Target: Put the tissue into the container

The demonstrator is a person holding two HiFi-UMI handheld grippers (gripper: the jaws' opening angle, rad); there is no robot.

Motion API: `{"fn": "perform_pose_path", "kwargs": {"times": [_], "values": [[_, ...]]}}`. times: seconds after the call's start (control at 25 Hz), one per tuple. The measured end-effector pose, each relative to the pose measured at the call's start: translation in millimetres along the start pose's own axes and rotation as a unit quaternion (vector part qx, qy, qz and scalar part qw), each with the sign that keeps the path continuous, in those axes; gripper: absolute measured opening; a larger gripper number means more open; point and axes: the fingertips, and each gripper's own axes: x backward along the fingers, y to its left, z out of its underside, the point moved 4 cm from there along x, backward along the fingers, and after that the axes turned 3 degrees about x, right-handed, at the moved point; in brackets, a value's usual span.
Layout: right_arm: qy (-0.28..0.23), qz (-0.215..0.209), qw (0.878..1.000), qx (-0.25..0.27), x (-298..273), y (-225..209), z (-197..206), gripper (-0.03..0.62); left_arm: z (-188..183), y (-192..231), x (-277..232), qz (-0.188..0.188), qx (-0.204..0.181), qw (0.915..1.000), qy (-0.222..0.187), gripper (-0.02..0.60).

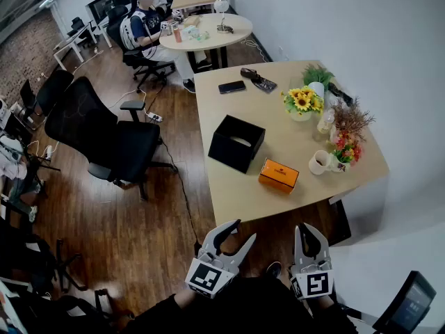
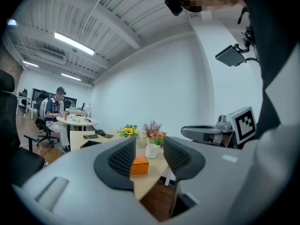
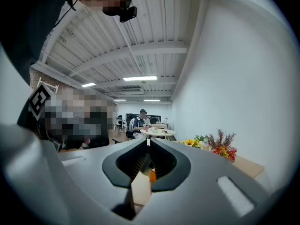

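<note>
A black box container (image 1: pixel 236 142) with a pale slot in its top stands on the wooden table (image 1: pixel 264 200). Near the front edge beside it lies an orange box (image 1: pixel 279 175), which also shows between the jaws in the left gripper view (image 2: pixel 139 165). No loose tissue is in sight. Both grippers hover level over the floor, short of the table's near edge. My left gripper (image 1: pixel 242 229) (image 2: pixel 149 146) is open, with a clear gap and nothing in it. My right gripper (image 1: pixel 309 229) (image 3: pixel 148 142) is shut, tips together, holding nothing.
A white mug (image 1: pixel 320 161), sunflowers (image 1: pixel 302 101) and dried flowers line the table's right side, with a phone (image 1: pixel 231 87) at the back. A black office chair (image 1: pixel 104 134) stands on the left. A person (image 1: pixel 142 19) sits at a far round table.
</note>
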Motion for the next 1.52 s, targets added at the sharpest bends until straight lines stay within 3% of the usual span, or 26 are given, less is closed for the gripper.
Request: {"fn": "perform_pose_path", "kwargs": {"times": [0.16,0.48,0.64,0.88,1.2,1.52], "values": [[0.005,0.001,1.0,-0.001,-12.0,19.0,0.6,0.027,3.8,17.0,10.5,0.015,-0.012,0.9997,0.014,0.167],[0.028,0.002,0.999,0.015,-27.3,43.0,3.9,0.109,-1.1,42.0,21.5,0.032,-0.012,0.9994,0.005,0.17],[0.041,0.002,0.999,0.022,-33.5,41.4,7.6,0.124,1.6,48.4,15.7,0.045,-0.001,0.9988,0.019,0.18],[0.059,0.0,0.998,0.012,-57.2,16.8,30.1,0.133,7.3,59.9,-12.2,0.04,-0.014,0.9982,0.041,0.184],[0.111,-0.042,0.993,-0.018,-123.3,-40.4,86.5,0.205,33.4,82.2,-85.2,0.009,-0.04,0.992,0.119,0.219],[0.183,-0.075,0.98,-0.027,-165.1,-91.2,150.9,0.245,77.9,108.2,-166.0,-0.002,-0.053,0.9746,0.217,0.239]]}}
